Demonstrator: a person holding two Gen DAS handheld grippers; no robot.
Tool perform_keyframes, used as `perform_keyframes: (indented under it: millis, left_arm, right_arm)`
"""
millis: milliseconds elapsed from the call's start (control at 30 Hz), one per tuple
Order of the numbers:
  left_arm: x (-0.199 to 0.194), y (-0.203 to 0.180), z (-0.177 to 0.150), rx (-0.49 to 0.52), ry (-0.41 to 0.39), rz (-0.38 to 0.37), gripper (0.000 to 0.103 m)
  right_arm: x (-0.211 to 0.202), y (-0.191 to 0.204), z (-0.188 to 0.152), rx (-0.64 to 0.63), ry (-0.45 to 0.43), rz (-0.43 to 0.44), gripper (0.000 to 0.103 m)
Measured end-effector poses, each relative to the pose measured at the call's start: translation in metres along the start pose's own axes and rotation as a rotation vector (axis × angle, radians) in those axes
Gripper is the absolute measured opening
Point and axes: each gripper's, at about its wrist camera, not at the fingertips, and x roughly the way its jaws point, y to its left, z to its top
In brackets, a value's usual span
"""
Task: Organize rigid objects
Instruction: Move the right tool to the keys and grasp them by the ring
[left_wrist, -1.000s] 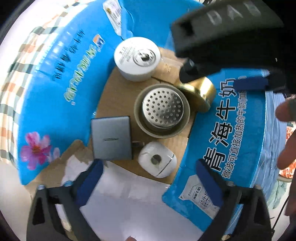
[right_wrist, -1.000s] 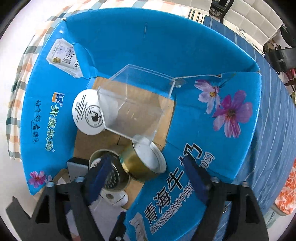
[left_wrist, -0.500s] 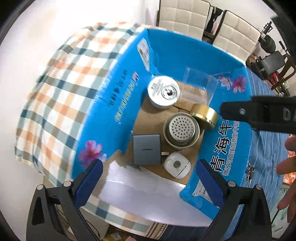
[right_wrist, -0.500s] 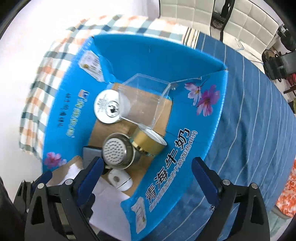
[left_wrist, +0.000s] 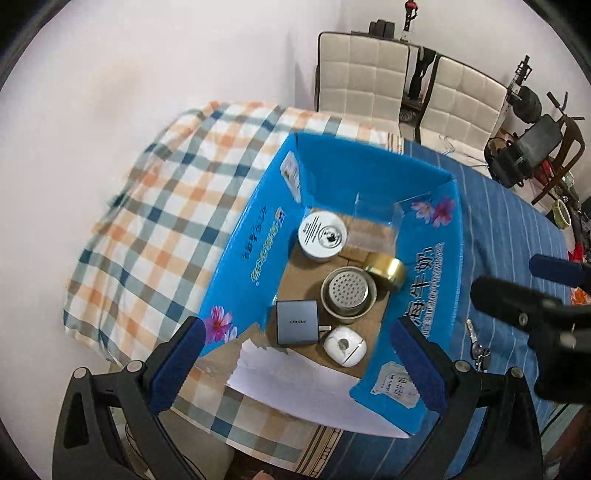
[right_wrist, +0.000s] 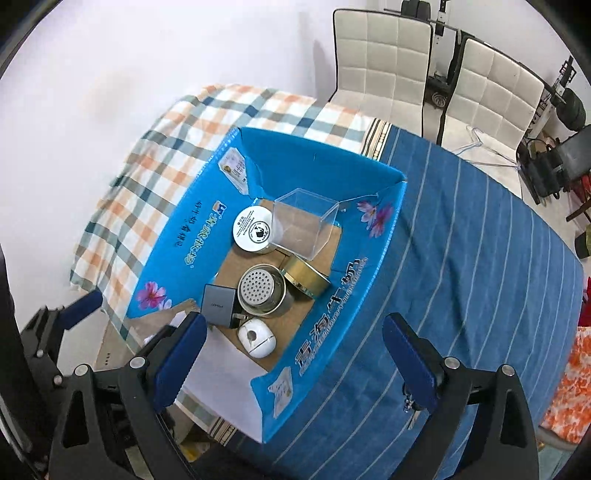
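Note:
An open blue cardboard box (left_wrist: 369, 173) (right_wrist: 314, 158) holds a white round tin (left_wrist: 322, 236) (right_wrist: 255, 229), a clear plastic box (left_wrist: 373, 225) (right_wrist: 303, 225), a gold tin (left_wrist: 386, 271) (right_wrist: 304, 278), a perforated metal cup (left_wrist: 347, 295) (right_wrist: 260, 290), a grey charger (left_wrist: 297, 322) (right_wrist: 219, 305) and a white oval case (left_wrist: 344, 346) (right_wrist: 256, 338). My left gripper (left_wrist: 295, 347) hangs high above the box, open and empty. Over the box's right side my right gripper (right_wrist: 293, 343) is likewise open with nothing between its fingers.
The box sits where a plaid cloth (left_wrist: 166, 221) meets a blue striped cloth (right_wrist: 480, 258). Keys (left_wrist: 478, 350) (right_wrist: 410, 406) lie right of the box. Two white padded chairs (right_wrist: 380, 62) and a wire hanger (right_wrist: 480, 147) stand behind the table.
Both grippers have risen well away from the box, so the whole box, table and room now show. The gold tin, close under the right gripper a second ago, stays in the box.

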Motion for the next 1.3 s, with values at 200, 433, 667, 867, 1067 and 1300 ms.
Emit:
perform_keyframes:
  millis: [200, 433, 667, 867, 1067, 1300]
  left_arm:
    - [-0.02, -0.027, 0.002, 0.042, -0.037, -0.024, 0.103]
    - [-0.003, -0.092, -0.002, 0.166, -0.015, -0.057, 0.103]
    - [0.053, -0.133, -0.021, 0.273, 0.087, -0.009, 0.103]
    - [0.073, -0.135, -0.028, 0.281, 0.123, 0.002, 0.103]
    - [0.083, -0.137, -0.028, 0.296, 0.138, -0.007, 0.103]
    - [0.092, -0.144, -0.03, 0.318, 0.151, -0.028, 0.103]
  right_arm:
    - [-0.033, -0.024, -0.023, 0.057, -0.055, 0.042, 0.098]
    - [-0.039, -0.114, -0.063, 0.284, -0.053, 0.042, 0.098]
    - [0.034, -0.194, -0.115, 0.471, 0.091, -0.016, 0.098]
    - [0.115, -0.209, -0.147, 0.553, 0.225, -0.068, 0.097]
    - [0.144, -0.209, -0.157, 0.555, 0.236, -0.144, 0.087]
    - [0.161, -0.197, -0.16, 0.499, 0.239, -0.22, 0.062]
